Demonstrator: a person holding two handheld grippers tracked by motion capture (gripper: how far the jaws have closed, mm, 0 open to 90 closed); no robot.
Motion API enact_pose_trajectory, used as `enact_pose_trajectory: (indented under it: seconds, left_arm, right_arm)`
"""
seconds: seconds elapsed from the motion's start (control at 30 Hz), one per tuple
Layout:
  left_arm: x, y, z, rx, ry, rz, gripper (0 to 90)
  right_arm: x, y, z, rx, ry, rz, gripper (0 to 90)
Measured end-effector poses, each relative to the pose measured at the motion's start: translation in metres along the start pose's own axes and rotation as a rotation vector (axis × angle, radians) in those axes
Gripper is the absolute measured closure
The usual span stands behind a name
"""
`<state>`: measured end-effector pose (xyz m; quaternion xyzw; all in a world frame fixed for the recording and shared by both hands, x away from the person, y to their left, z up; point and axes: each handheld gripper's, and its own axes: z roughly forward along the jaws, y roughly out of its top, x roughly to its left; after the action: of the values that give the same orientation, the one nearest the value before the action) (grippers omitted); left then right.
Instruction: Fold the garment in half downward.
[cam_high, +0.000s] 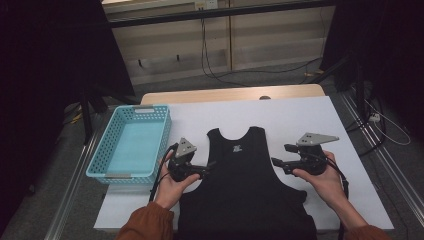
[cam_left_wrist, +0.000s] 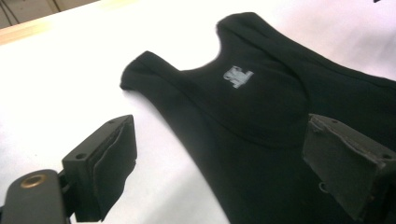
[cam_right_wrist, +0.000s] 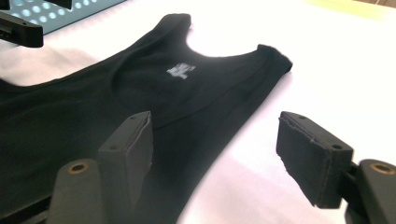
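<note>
Both grippers (cam_high: 211, 167) (cam_high: 275, 162) (jaws apart) inward-pointing

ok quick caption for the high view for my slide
Two hand-held grippers, left and right, open beside a black tank top near a blue basket.

Black tank top (cam_high: 243, 180) lies flat, spread on the white table cover (cam_high: 300, 120), neck away from the person, hem hanging over the near edge. Small grey label (cam_high: 236, 148) sits inside the neckline; straps smooth.

No readable text anywhere; just a small grey printed mark inside the black tank top's (cam_left_wrist: 280, 121) neckline, illegible.
</note>
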<state>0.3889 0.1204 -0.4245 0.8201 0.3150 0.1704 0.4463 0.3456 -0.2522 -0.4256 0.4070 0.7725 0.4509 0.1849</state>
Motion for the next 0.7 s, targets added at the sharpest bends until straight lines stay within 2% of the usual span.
enact_pose_trajectory:
  seconds: [0.07, 0.17, 0.33, 0.4, 0.47, 0.5, 0.7]
  left_arm:
    - [0.005, 0.002, 0.005, -0.012, -0.009, -0.018, 12.2]
    - [0.011, 0.006, 0.011, 0.002, -0.018, -0.033, 12.2]
    - [0.014, 0.016, 0.021, 0.003, -0.024, -0.031, 12.1]
    - [0.016, 0.020, 0.024, 0.006, -0.026, -0.025, 12.1]
    - [0.019, 0.024, 0.027, -0.001, -0.020, -0.024, 12.1]
    - [0.020, 0.026, 0.029, -0.002, -0.017, -0.021, 11.9]
    - [0.029, 0.029, 0.040, -0.005, -0.016, -0.043, 10.3]
  right_arm:
    - [-0.003, 0.005, 0.005, 0.004, -0.010, -0.008, 26.2]
    - [-0.008, 0.011, 0.015, -0.008, 0.002, 0.001, 28.3]
    - [-0.015, 0.020, 0.029, 0.011, 0.024, -0.004, 30.2]
    - [-0.019, 0.025, 0.034, 0.012, 0.019, 0.002, 28.9]
    - [-0.023, 0.028, 0.037, 0.010, 0.018, 0.002, 34.3]
    - [-0.025, 0.030, 0.039, 0.006, 0.010, -0.003, 33.9]
    - [-0.035, 0.039, 0.050, 0.011, 0.001, 0.013, 33.5]
